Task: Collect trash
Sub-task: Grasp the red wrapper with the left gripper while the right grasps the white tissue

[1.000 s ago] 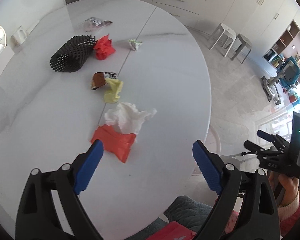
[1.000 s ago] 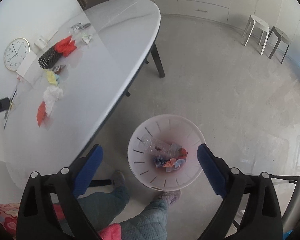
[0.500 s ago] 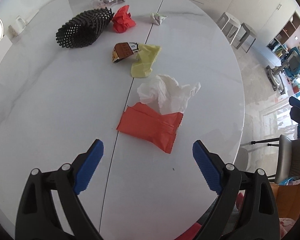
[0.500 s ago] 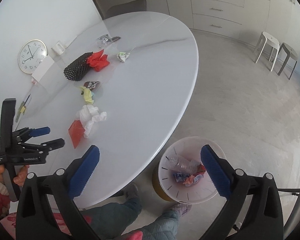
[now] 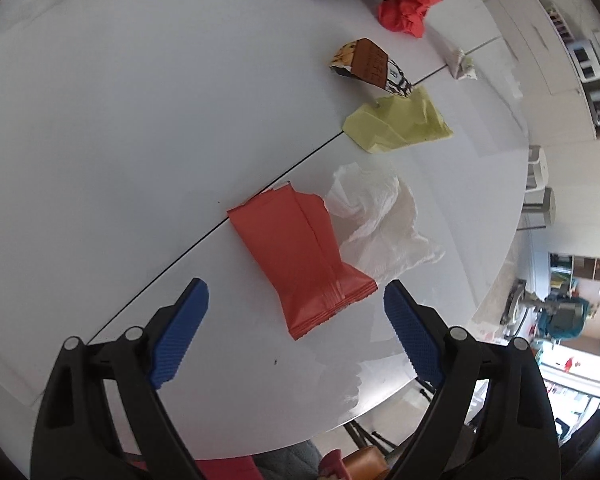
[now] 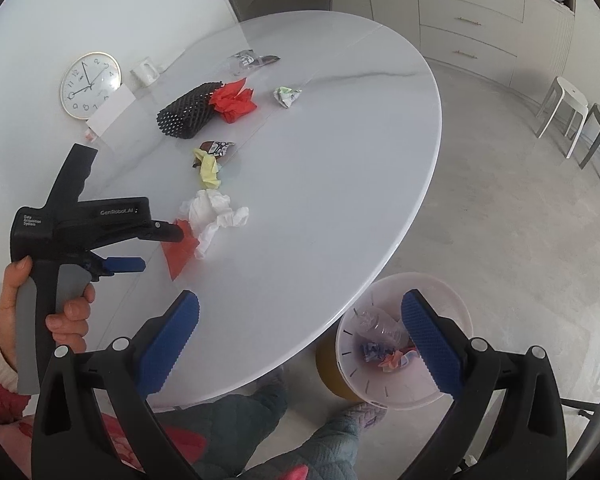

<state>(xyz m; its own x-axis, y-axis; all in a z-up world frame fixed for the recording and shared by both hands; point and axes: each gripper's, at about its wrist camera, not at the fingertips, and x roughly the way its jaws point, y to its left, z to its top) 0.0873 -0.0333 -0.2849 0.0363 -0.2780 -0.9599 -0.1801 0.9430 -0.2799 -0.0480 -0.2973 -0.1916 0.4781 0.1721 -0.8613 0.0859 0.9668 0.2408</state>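
Observation:
An orange-red wrapper (image 5: 300,256) lies flat on the white oval table (image 5: 100,140), with a crumpled white tissue (image 5: 376,224) against its far side. My left gripper (image 5: 296,320) is open just above the wrapper's near end, its jaws on either side. Farther off lie a yellow paper (image 5: 400,124), a brown snack wrapper (image 5: 368,64) and a red paper ball (image 5: 408,10). My right gripper (image 6: 300,340) is open and empty over the table's near edge. The left gripper (image 6: 156,248) shows in the right wrist view at the wrapper (image 6: 180,248).
A white bin (image 6: 448,292) holding a plastic bottle and scraps stands on the floor by the table's near edge. A black mesh sleeve (image 6: 186,114), a small crumpled paper (image 6: 286,96) and a clear wrapper (image 6: 252,59) lie farther back. A clock (image 6: 90,84) leans on the wall.
My left gripper has moved in low over the orange-red wrapper, still open. My right gripper has swung from above the bin up towards the table.

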